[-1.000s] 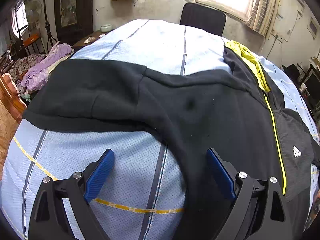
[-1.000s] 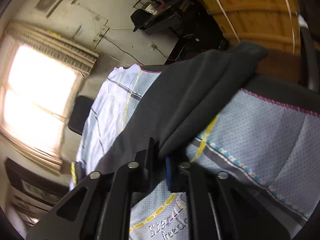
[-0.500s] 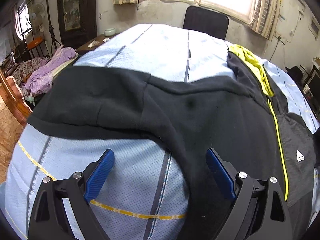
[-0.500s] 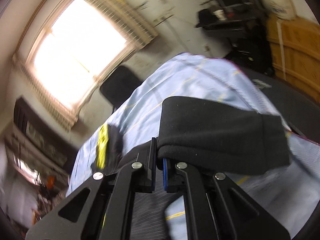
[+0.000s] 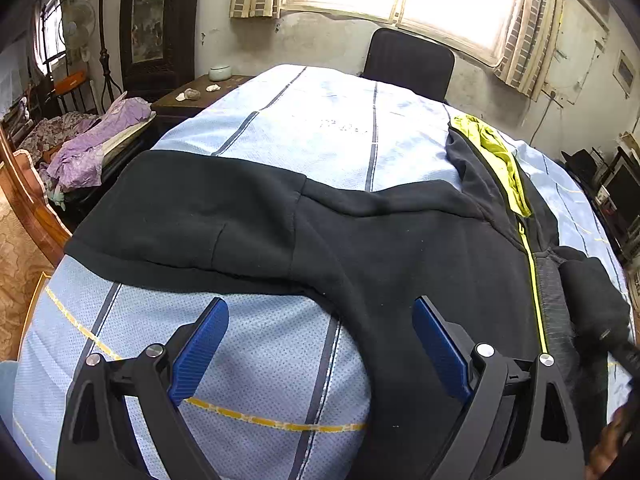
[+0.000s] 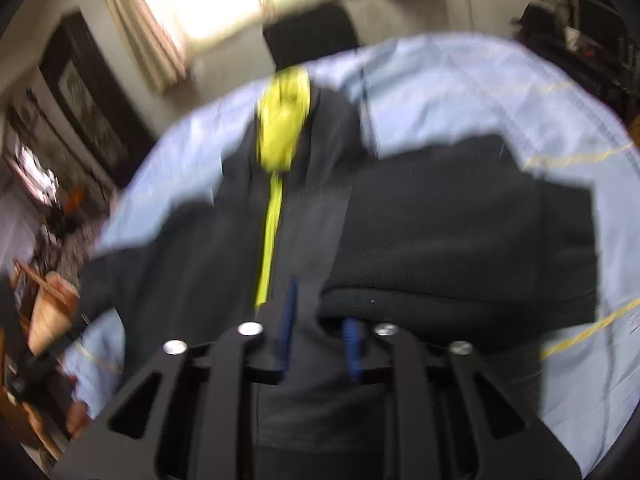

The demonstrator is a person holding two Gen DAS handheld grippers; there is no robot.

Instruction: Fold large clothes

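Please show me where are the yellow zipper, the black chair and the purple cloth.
yellow zipper (image 5: 534,280): left wrist view, on the middle of the zipper line.
black chair (image 5: 408,64): left wrist view, on the middle of its backrest.
purple cloth (image 5: 92,148): left wrist view, on its crumpled middle.

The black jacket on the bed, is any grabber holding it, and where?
No. The left gripper is wide open and empty. The right gripper has just been opening, letting go of the jacket's folded sleeve.
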